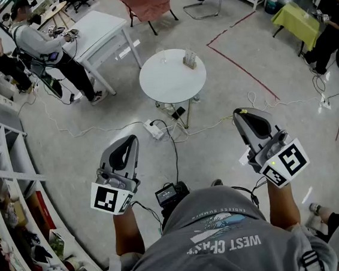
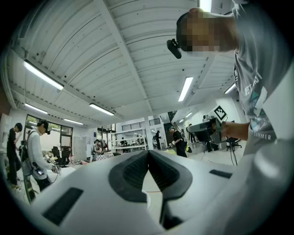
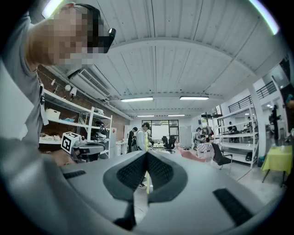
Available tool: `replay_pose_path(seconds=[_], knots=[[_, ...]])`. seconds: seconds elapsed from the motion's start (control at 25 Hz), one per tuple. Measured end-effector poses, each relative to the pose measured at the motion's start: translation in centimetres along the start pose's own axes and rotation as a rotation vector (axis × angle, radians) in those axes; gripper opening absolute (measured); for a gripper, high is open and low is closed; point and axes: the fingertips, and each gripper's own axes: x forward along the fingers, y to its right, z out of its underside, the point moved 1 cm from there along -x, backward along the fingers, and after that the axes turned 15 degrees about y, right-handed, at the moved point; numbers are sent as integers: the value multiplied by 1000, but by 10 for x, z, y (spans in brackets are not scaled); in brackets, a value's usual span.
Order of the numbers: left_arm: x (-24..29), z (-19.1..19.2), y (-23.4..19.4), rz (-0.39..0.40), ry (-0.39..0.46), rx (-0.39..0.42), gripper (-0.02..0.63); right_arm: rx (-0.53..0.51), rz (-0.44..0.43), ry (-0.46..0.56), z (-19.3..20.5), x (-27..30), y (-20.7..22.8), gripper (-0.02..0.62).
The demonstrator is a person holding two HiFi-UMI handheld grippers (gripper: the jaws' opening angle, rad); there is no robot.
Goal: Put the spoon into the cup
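My left claw point(image 1: 130, 141) and right claw point(image 1: 240, 115) are both pinched shut on nothing, held over the floor. Farther ahead, the round white surface point(image 1: 158, 88) carries a small container point(image 1: 190, 59), possibly the cup. Its contents are too small to tell.

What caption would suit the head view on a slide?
Person holding left gripper and right gripper, both shut and empty, facing a round white table ahead.
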Motion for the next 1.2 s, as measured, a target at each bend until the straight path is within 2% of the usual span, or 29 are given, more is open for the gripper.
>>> replay_pose_path(seconds=[0.68, 1.2], knots=[[0, 4, 4, 15, -1, -18, 6, 0, -2, -6, -1, 1, -6, 2], [-9, 17, -18, 41, 5, -42, 6, 48, 8, 15, 12, 20, -19, 3]])
